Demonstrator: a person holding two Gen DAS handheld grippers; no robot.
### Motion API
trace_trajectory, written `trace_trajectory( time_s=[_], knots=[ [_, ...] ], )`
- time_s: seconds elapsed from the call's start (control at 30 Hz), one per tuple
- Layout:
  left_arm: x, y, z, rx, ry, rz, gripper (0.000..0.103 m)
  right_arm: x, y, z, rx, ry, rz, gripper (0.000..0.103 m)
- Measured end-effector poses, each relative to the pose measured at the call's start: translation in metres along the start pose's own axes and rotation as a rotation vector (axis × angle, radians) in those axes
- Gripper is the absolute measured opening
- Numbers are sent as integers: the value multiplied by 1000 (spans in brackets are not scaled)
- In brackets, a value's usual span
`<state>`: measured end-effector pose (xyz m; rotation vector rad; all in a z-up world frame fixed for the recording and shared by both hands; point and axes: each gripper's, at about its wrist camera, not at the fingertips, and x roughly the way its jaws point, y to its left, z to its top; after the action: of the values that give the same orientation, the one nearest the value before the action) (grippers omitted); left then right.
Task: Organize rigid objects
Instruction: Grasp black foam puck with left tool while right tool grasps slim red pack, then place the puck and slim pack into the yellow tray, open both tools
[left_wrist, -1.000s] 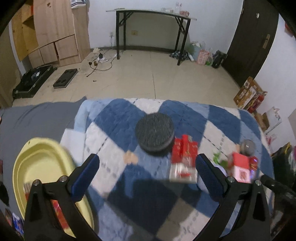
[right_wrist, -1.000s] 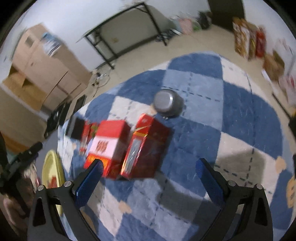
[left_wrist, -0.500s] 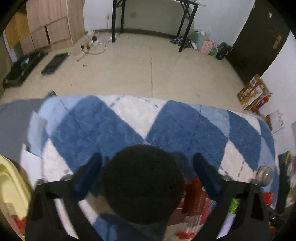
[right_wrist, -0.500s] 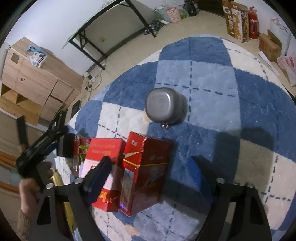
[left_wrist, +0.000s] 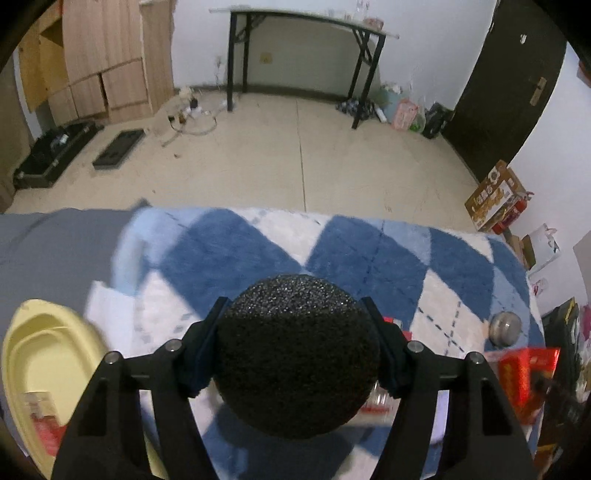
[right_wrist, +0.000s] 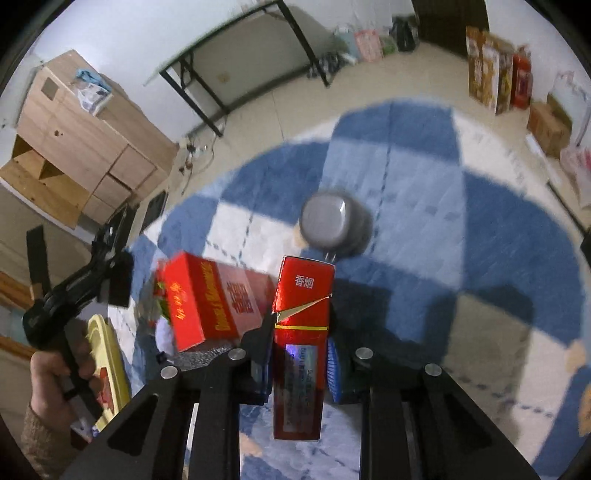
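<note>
Black foam disc (left_wrist: 297, 354) sits clenched in our left gripper (left_wrist: 295, 334) above the rug; the yellow tray (left_wrist: 44, 354) lies at eight o'clock. Our right gripper (right_wrist: 295, 354) grasps the red carton (right_wrist: 301, 339), long axis pointing forward.

You face a white wall (left_wrist: 314, 44) with a black-legged folding table (left_wrist: 303, 55) against it, bags (left_wrist: 402, 110) clustered by its right leg. Pale floor tiles (left_wrist: 295, 166) stretch toward you. Wooden cabinets (left_wrist: 110, 62) stand at your left, a dark door (left_wrist: 506, 85) at your right.
</note>
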<state>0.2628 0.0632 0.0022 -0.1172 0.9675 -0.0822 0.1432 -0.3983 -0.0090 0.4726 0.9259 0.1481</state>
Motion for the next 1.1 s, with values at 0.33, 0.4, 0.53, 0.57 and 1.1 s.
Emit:
trace_trajectory(
  time_s=[0.33,0.4,0.53,0.57,1.1],
  knots=[
    [-133,118,-35,-12,-121,207,70,-87,76,-17,-265,-139,177,22],
    [-149,149,-45,-59,-121,243,70,-85,123,-30,-361,-96,236,22],
    [-158,199,-67,-141,-107,276,70,-58,213,-60,-507,33,357,22],
    [-156,206,-73,-156,-105,285,70,-45,241,-71,-557,71,375,22],
    [-64,291,-125,-294,8,230,70,138,431,-141,-1014,320,175,22]
  ],
)
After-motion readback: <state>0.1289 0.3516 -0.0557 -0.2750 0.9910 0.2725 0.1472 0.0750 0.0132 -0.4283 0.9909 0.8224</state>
